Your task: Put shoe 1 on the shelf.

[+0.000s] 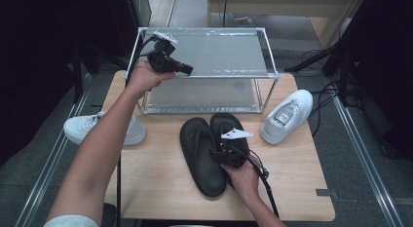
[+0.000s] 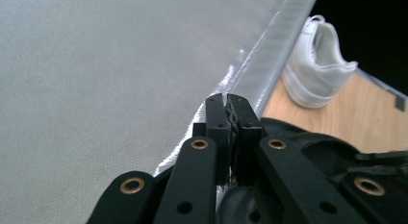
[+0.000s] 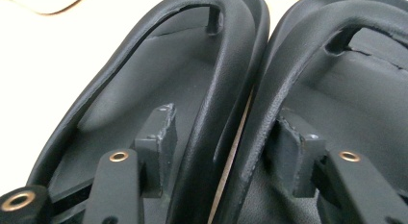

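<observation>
Right gripper point(image 1: 228, 150): the jaws are set open astride the two adjoining straps of a pair of black flip-flop sandals point(image 1: 210, 149), one jaw inside each sandal; in the right gripper view the pads stand beside the straps point(image 3: 226, 75), and firm pressing cannot be confirmed. The step in hand is judged to be the gathering of both sandals in one pinch. Closure on the paired straps and a level lift toward the shoe rack point(image 1: 270, 66) are called for next. The sandals lie side by side, touching, at the middle of the counter point(image 1: 156, 188), long axes running from the person toward the rack, toes farther. Left gripper point(image 1: 187, 68): jaws closed on nothing, held over the rack's upper shelf.
</observation>
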